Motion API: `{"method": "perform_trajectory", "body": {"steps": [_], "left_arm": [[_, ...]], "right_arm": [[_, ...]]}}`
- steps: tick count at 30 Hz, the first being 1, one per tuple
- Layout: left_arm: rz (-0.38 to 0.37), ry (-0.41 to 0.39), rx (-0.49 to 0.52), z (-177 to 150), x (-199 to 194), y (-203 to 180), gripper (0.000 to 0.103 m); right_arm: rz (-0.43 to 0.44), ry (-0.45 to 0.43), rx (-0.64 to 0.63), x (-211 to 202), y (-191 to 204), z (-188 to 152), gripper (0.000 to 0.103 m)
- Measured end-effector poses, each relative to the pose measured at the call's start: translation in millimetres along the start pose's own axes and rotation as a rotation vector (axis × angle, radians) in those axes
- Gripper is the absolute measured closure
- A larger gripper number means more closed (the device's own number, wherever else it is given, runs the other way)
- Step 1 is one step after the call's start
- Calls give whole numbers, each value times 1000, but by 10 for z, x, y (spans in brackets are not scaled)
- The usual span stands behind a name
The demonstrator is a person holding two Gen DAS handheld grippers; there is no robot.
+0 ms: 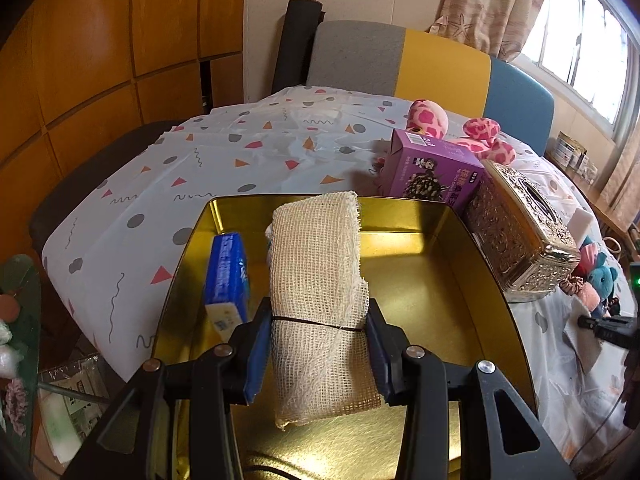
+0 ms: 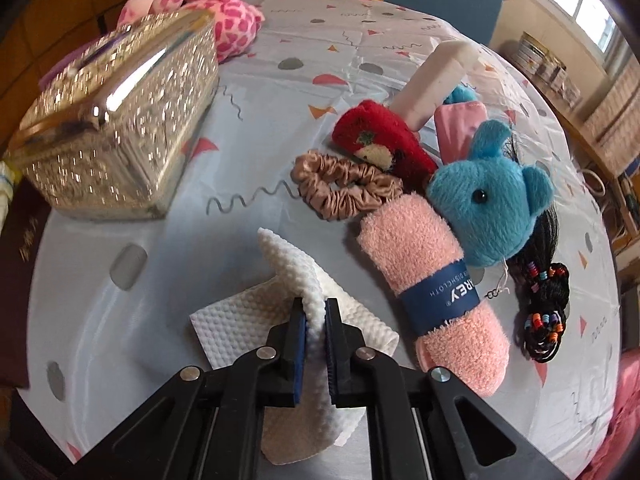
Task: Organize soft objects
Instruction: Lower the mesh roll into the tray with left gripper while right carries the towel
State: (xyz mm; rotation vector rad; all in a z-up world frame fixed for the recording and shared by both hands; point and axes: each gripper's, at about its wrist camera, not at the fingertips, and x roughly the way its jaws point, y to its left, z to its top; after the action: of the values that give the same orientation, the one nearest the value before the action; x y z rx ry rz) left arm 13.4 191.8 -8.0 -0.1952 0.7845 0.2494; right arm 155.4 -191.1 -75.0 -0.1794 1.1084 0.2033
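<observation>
My left gripper (image 1: 318, 320) is shut on a rolled cream mesh cloth (image 1: 320, 280) tied with a thin band, held over the open gold tin (image 1: 492, 280). A blue packet (image 1: 226, 280) stands inside the tin at its left wall. My right gripper (image 2: 316, 308) is shut on a fold of a white dimpled cloth (image 2: 240, 320) that lies on the table. Beside it lie a pink rolled dishcloth with a blue band (image 2: 432, 280), a blue plush head (image 2: 488, 208), a tan scrunchie (image 2: 344, 190), a red plush piece (image 2: 380, 136) and a black beaded hair piece (image 2: 546, 300).
An ornate silver tissue box (image 1: 520, 232) and a purple carton (image 1: 432, 172) stand just behind the tin. A pink spotted plush (image 1: 480, 136) lies beyond them. A white block (image 2: 440, 76) leans over the soft pile. The patterned tablecloth (image 1: 200, 160) covers the table; chairs stand behind.
</observation>
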Motion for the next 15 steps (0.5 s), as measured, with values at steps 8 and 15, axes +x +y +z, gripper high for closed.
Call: {"method": "perform_trajectory", "body": {"steps": [8,15], "left_arm": [[-1,-2,-8,-40,-25,72,60],[2,-10,-14,-50,-65,124,59]], "right_arm": [[45,-84,114,-246,-18,359,96],[42,-173,178,-500,-16,898,96]]}}
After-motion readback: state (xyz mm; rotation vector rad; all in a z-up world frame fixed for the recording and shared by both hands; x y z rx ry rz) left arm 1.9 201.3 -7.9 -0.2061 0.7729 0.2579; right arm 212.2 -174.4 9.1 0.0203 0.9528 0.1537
